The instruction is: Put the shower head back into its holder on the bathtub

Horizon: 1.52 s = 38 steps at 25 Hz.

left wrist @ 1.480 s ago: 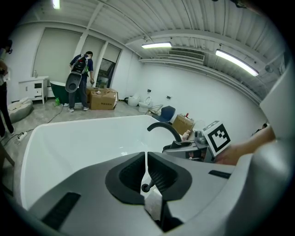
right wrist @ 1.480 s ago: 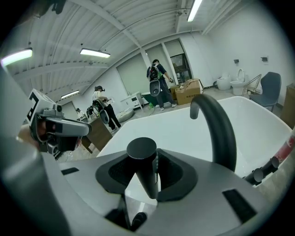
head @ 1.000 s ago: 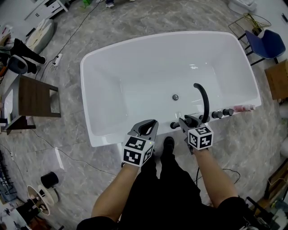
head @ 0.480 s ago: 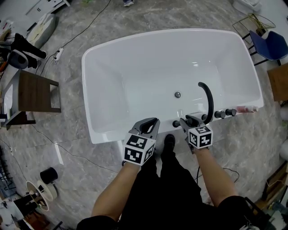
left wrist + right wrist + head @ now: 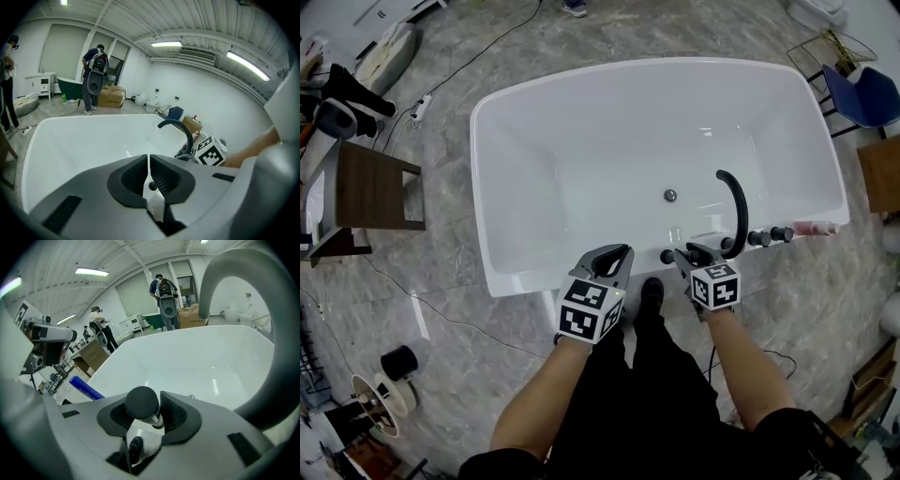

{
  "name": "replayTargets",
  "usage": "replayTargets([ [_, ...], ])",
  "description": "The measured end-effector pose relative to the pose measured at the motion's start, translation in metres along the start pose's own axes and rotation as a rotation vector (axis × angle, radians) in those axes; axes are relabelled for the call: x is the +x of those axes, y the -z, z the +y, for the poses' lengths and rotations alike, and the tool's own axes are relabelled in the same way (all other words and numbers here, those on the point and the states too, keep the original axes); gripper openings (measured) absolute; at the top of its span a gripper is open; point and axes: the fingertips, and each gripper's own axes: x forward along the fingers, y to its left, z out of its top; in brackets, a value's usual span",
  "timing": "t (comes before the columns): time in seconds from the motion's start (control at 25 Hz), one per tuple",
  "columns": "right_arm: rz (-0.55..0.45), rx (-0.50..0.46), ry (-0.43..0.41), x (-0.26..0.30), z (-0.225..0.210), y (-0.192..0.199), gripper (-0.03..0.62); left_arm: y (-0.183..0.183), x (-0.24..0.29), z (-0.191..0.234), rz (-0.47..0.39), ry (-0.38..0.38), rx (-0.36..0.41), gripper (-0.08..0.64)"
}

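The right hand-held gripper (image 5: 694, 254), its jaws just easing wider, pinches the shower head (image 5: 141, 402) at the bathtub (image 5: 480, 169) rim, while the left hand-held gripper (image 5: 615, 257) is pressed together and empty.

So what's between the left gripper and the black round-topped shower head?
Just a bare stretch of the white bathtub's rim, as the head view shows.

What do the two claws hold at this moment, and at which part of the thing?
The right claw grips the shower head just under its round dark tip. The left claw is shut and holds nothing.
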Motion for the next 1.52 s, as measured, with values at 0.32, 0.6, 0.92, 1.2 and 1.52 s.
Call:
replayTargets([
  [0.32,0.02,0.023,-0.051,0.003,0.017,0.001,0.195,-0.001,-0.003,-0.002,-0.005,0.008,0.002,0.029],
  [0.6,0.008,0.036,-0.058,-0.009,0.022,-0.003,0.221,-0.01,-0.004,-0.005,-0.037,0.019,0.006,0.029],
  [0.92,-0.054,0.04,-0.016,-0.039,0.017,-0.024,0.219,-0.028,-0.018,-0.009,-0.093,0.027,0.026,0.029],
  [1.2,-0.162,0.067,0.008,-0.072,0.031,-0.046,0.175,-0.035,-0.042,-0.01,-0.129,0.042,0.069,0.029],
  [1.52,-0.245,0.105,-0.026,-0.118,0.057,-0.039,0.107,-0.044,-0.073,-0.016,-0.18,0.07,0.122,0.029],
])
